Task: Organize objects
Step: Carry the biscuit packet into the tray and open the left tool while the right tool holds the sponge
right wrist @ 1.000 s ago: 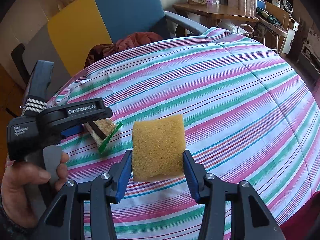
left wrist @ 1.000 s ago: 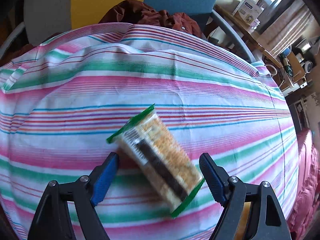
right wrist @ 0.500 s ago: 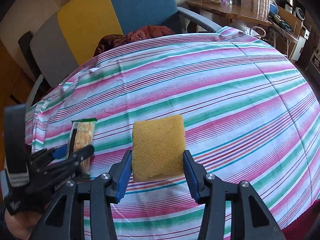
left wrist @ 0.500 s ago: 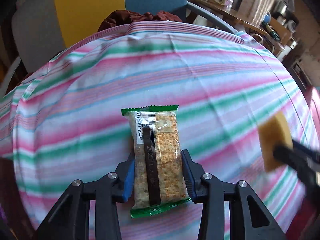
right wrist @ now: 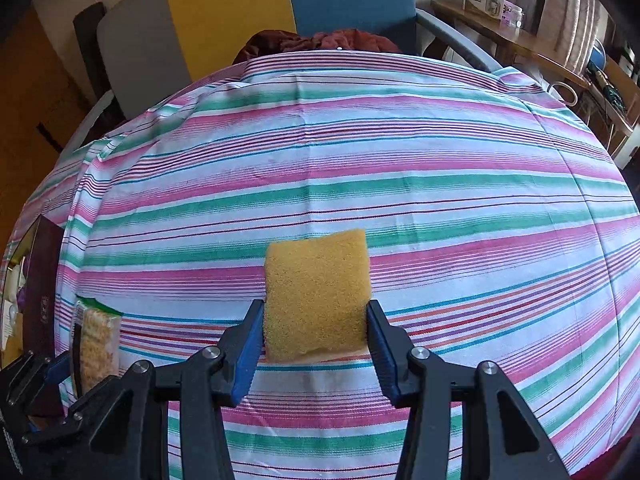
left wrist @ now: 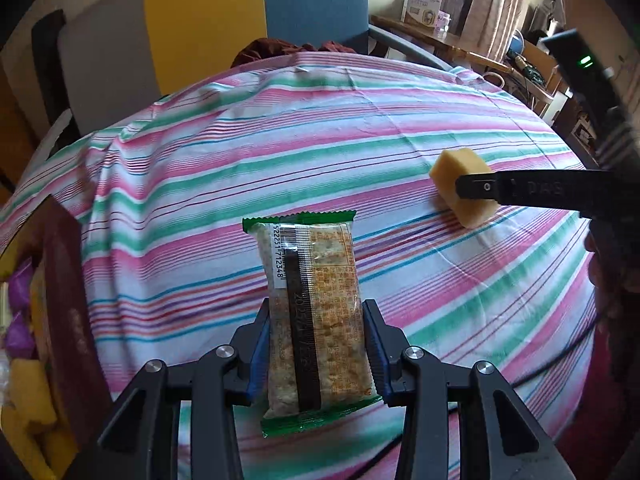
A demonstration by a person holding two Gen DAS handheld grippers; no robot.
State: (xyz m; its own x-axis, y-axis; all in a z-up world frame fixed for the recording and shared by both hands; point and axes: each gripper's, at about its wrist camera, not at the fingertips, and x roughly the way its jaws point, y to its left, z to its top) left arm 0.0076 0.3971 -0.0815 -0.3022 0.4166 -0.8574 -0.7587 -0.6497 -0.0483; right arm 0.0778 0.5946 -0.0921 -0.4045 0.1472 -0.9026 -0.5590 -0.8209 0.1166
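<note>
A cracker packet (left wrist: 312,300) with green end seals and a barcode stands upright between the blue pads of my left gripper (left wrist: 316,344), which is shut on it above the striped tablecloth (left wrist: 320,140). In the right wrist view the same packet (right wrist: 96,344) shows at the lower left, edge on, in the left gripper (right wrist: 60,376). My right gripper (right wrist: 316,328) is shut on a yellow sponge (right wrist: 316,288), held just over the cloth. From the left wrist view the sponge (left wrist: 460,188) hangs at the right, with a black finger across it.
A dark maroon box (left wrist: 68,300) holding yellow and purple items (left wrist: 24,380) stands at the table's left edge. Behind the table are chairs with grey, yellow and blue backs (left wrist: 312,0) and a dark red cloth (left wrist: 280,46). A wooden desk (left wrist: 460,44) with a white carton is at the far right.
The left jaws, open around the packet lying on the cloth, have shut on it and carried it leftward; the maroon box has come into view. The right gripper shifted slightly, still gripping the sponge.
</note>
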